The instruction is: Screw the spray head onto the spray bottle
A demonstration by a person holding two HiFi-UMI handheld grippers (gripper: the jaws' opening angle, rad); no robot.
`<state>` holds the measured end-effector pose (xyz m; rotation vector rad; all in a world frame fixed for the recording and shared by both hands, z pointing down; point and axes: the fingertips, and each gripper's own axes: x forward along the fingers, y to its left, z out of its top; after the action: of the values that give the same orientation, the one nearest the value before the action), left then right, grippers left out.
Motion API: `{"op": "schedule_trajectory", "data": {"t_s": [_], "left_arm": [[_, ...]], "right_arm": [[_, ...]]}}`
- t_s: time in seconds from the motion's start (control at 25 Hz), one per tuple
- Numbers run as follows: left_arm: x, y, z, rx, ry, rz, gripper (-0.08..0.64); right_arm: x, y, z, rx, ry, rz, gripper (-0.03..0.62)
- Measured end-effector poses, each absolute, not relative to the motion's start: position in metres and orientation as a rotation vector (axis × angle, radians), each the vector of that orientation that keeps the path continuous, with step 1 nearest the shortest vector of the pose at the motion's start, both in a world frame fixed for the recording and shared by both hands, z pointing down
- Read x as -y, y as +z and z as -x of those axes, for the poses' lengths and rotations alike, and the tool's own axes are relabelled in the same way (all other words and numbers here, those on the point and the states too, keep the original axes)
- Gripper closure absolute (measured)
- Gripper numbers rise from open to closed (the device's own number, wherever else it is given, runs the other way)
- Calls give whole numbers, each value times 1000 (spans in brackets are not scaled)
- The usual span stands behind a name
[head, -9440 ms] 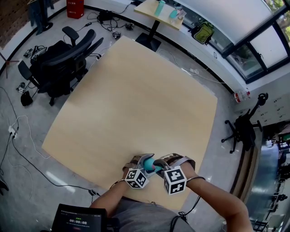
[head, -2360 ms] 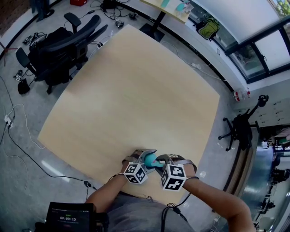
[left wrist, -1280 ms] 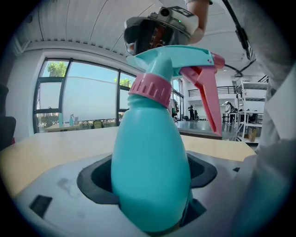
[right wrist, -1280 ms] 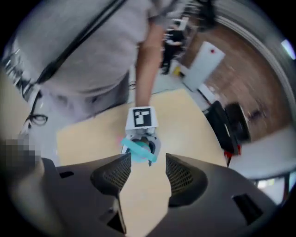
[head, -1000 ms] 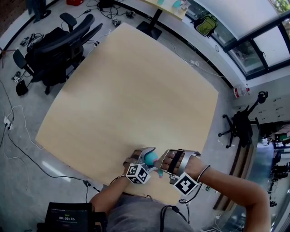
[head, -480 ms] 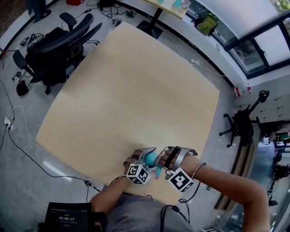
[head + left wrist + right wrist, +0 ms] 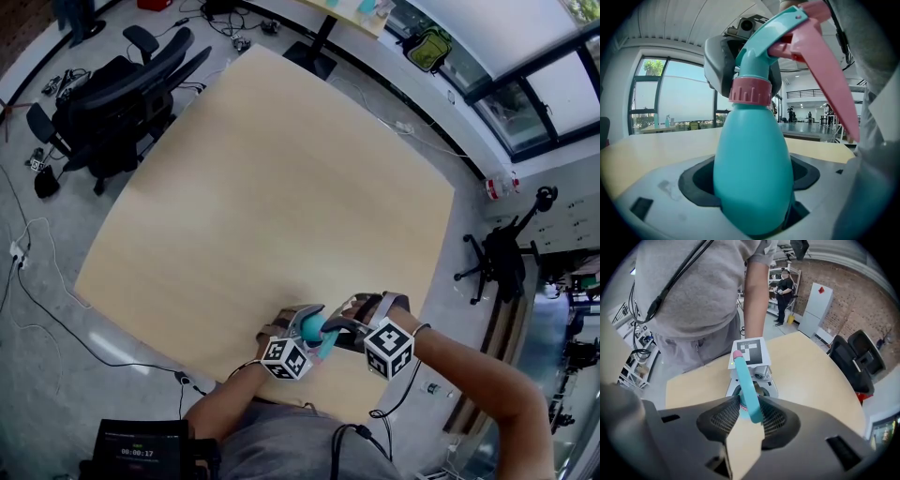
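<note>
"Down at the near edge of the worktop (image 7: 262, 187), right in front of the person, is where it's all going on. See the spray bottle (image 7: 752, 173)?"

"The teal one, upright in the left gripper (image 7: 302, 328)?"

"That's it. The jaws are clamped round its belly. I can't tell whether its base rests on the worktop."

"And the spray head (image 7: 773, 37)?"

"On top of the bottle, with the pink collar (image 7: 750, 91) down against the shoulder and the pink trigger (image 7: 825, 65) slanting off to one side. The right gripper (image 7: 749, 416) comes at it steeply from above. Its jaws have just been closing, and they now pinch the slim teal top of the head between the pads."

"So which step is this?"

"The screwing-on itself, I'd say: a hold taken for a turn. I can't judge how far the thread has caught."

"What does the next move need?"

"Probably a roll of the right wrist in the tightening direction while the left keeps the bottle from spinning along. The head wants to stay square on the bottle so the thread doesn't cross. That narrow top could also slip in the pads if it's twisted hard."
</note>
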<state>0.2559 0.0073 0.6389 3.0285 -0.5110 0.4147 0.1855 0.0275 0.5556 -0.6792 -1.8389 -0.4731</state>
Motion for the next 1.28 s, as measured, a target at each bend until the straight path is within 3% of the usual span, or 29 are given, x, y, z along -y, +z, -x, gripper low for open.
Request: {"op": "schedule_trajectory", "data": {"t_s": [0.28, 1.28], "left_arm": [[-9, 639, -256, 490, 405, -3030, 168], [-10, 641, -255, 490, 439, -3037, 167]], "right_arm": [[-26, 556, -187, 1888, -379, 562, 462], [-35, 562, -181, 1491, -670, 612, 459]]}}
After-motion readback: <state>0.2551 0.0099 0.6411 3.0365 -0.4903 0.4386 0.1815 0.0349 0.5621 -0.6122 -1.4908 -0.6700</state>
